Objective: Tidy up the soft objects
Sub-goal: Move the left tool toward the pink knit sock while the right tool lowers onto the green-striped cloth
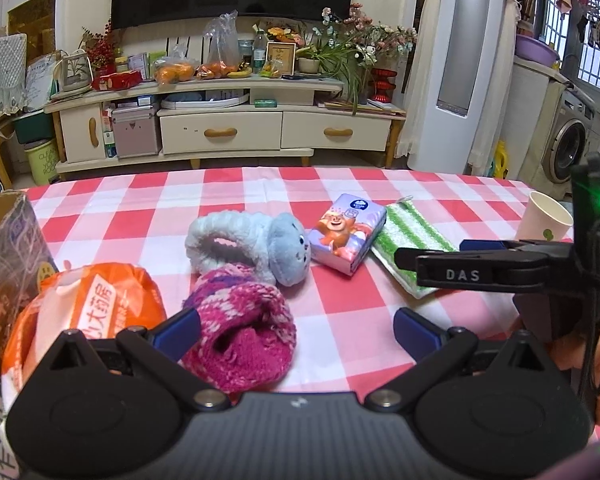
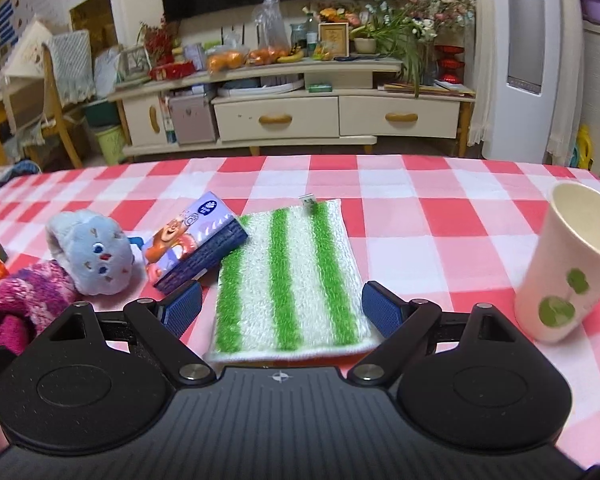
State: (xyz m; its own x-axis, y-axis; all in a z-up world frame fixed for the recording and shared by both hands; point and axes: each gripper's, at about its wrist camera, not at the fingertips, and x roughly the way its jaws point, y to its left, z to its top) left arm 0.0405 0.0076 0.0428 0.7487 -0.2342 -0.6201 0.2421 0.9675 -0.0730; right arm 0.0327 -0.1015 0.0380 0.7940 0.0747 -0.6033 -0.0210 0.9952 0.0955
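A pink and purple knitted sock (image 1: 244,336) lies on the checked tablecloth between the fingers of my open left gripper (image 1: 298,332), close to the left finger. Just beyond it sit fluffy light-blue earmuffs (image 1: 256,248), then a cartoon tissue pack (image 1: 344,236) and a green-and-white striped cloth (image 1: 412,240). My right gripper (image 2: 282,307) is open and straddles the near part of the striped cloth (image 2: 288,276), fingers at either side. The tissue pack (image 2: 196,248) rests partly on the cloth's left edge. The earmuffs (image 2: 92,256) and the sock (image 2: 20,304) lie to the left.
An orange plastic bag (image 1: 100,304) and a cardboard box (image 1: 12,240) stand at the table's left. A white paper cup (image 2: 572,264) stands upright near the right edge. The red-and-white tablecloth (image 2: 420,208) stretches beyond. A TV cabinet is behind the table.
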